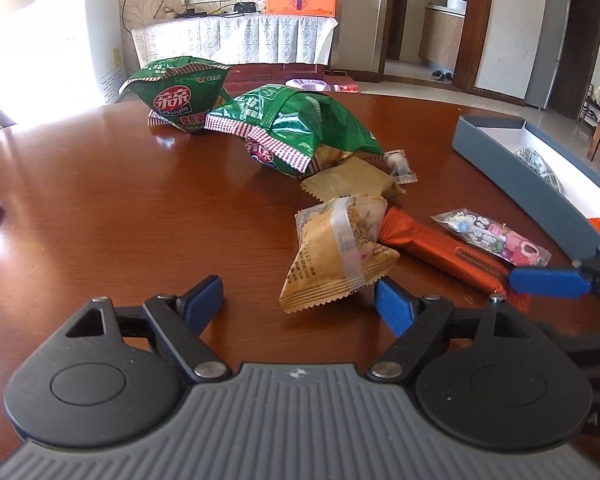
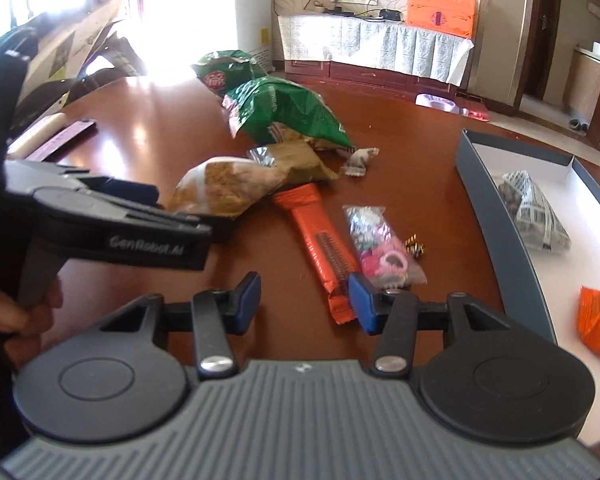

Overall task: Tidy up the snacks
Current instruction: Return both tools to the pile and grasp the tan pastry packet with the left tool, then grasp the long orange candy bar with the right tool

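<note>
The counter [image 1: 100, 184] is dark red-brown wood, polished to a glossy, mirror-like sheen. On it, the green snack bags [image 1: 300, 128] are crinkled, shiny plastic film. Nearer than these, the tan packet [image 1: 332, 252] looks like matt, semi-clear wrapper, and beside it the orange bar [image 2: 320, 236] wears a satiny foil-like wrap. The grey box [image 2: 496, 208] to their right seems matt cardboard, white inside. The blue fingers [image 2: 248, 300] look like smooth matt plastic.

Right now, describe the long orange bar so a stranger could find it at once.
On the brown table, left of the grey tray, snacks lie scattered. The orange bar lies beside the clear candy packet; it alone is long, narrow and orange.
</note>
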{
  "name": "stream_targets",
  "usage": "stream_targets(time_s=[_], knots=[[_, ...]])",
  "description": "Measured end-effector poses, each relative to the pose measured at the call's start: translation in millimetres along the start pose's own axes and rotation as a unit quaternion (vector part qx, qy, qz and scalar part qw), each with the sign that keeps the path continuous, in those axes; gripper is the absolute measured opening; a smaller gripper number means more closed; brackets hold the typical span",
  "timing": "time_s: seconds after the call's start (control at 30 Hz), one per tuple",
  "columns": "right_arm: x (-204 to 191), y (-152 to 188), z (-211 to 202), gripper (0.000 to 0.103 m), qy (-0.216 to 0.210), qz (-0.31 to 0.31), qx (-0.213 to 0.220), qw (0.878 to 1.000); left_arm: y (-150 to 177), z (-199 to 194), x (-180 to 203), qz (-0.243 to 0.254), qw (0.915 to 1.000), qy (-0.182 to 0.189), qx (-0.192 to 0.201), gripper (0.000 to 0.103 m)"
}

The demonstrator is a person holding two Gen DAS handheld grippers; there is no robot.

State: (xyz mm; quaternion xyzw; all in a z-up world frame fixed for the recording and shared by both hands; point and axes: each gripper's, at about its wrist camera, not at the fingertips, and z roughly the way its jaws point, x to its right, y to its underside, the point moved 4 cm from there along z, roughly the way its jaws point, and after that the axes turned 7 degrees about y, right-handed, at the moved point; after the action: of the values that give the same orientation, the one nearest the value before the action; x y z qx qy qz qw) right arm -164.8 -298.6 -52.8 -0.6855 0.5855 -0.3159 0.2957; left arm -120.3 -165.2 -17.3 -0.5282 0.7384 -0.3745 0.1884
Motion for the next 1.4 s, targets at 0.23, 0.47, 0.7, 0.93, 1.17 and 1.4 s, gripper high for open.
stream_targets(time_s=[0.23, 0.47, 0.7, 0.93, 1.17, 1.4], knots=[[1, -12, 17, 0.054, 0.022, -0.029, 0.000, 0.999, -2, 7, -2, 0.009, 0.9999, -0.003, -0.005, 0.088], [-9, -14, 18, 0.052, -0.017, -0.033, -0.006, 0.999, -7, 10, -11, -0.006, 1.0000, 0.007, -0.002, 0.091], [-9, -19, 29, 0.058, -0.011, -0.034, -0.004, 0.999, -19, 24, -11, -0.005, 0.9995, 0.031, -0.005, 0.096], [-21, -23, 30, 0.035, -0.033, -0.041, -0.009, 0.999, -24, 26, -8, 0.014, 0.9984, 0.053, 0.015, 0.051], [-17, -18, 21, 0.025, -0.019, -0.019, -0.018, 0.999, -18, 17, -2, 0.008, 0.9971, 0.073, 0.018, 0.044], [-13, -12, -7, 0.025, -0.003, -0.012, -0.003, 1.000, -19, -3, 4, 0.010, 0.9979, 0.053, 0.035, 0.043]])
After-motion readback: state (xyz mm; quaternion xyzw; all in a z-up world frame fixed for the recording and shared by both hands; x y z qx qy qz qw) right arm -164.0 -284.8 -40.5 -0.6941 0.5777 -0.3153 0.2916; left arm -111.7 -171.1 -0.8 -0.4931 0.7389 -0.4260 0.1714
